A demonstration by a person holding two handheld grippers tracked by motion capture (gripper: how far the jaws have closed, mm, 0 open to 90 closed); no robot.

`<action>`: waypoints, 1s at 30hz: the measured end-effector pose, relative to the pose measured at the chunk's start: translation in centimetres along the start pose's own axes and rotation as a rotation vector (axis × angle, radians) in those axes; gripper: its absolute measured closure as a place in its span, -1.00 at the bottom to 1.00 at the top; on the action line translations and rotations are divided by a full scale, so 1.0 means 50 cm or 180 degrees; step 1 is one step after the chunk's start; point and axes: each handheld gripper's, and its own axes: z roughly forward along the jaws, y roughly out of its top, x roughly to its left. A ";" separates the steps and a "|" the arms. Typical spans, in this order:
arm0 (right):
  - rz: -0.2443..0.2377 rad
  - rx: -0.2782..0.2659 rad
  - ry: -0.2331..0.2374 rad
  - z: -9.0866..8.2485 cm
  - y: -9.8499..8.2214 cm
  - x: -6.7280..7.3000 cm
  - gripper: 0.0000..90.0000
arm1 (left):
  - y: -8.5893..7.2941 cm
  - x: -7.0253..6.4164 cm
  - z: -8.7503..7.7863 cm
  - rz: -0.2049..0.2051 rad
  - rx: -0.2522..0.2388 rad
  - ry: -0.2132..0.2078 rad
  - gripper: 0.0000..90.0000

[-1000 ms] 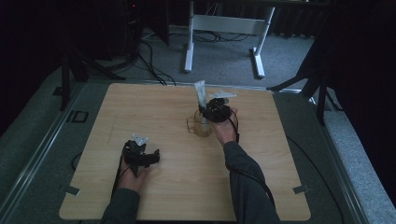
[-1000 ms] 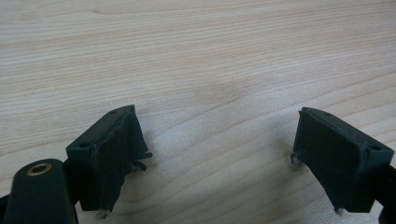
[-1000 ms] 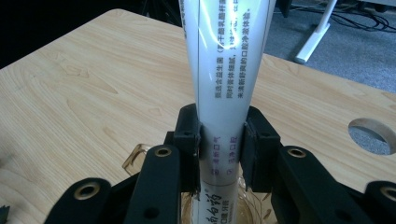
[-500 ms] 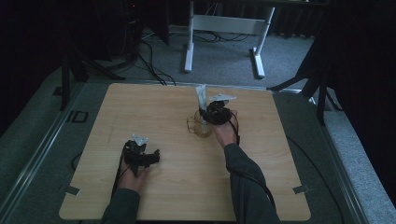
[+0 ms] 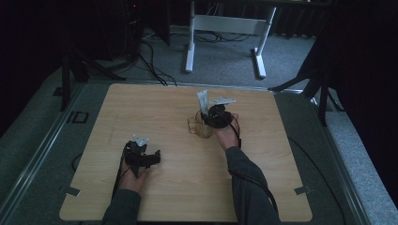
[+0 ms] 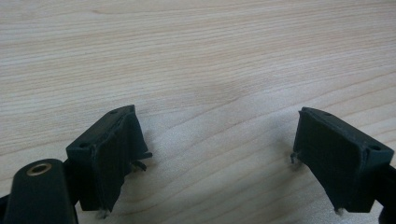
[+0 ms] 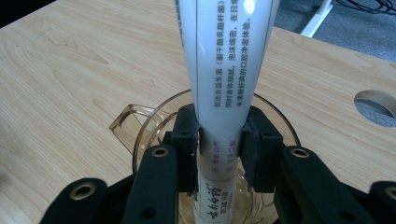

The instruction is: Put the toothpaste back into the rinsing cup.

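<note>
**Toothpaste tube standing in the glass cup**

My right gripper (image 7: 218, 144) has the white toothpaste tube (image 7: 224, 70) between its jaws, low on the tube's body. The jaws have just been easing open, and I cannot tell whether the pads are pressing on the tube or merely flanking it. The tube stands upright, cap end down inside the clear amber glass cup (image 7: 140, 140), its flat crimped end rising above my gripper. The cup's handle (image 7: 125, 120) juts to the left in the right gripper view. In the high view the cup (image 5: 201, 129) sits on the wooden table (image 5: 155, 108), right of centre, with my right gripper (image 5: 217, 117) directly over it.

My left gripper (image 6: 219, 158) rests on the bare tabletop well apart from the cup, near my side of the table (image 6: 196, 56). Its jaws stand wide with nothing between them.
</note>
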 end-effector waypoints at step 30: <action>0.0073 -0.0426 -0.0024 -0.116 -0.036 -0.009 -0.07 | 0.000 -0.001 0.000 -0.0003 -0.0002 -0.0002 -0.69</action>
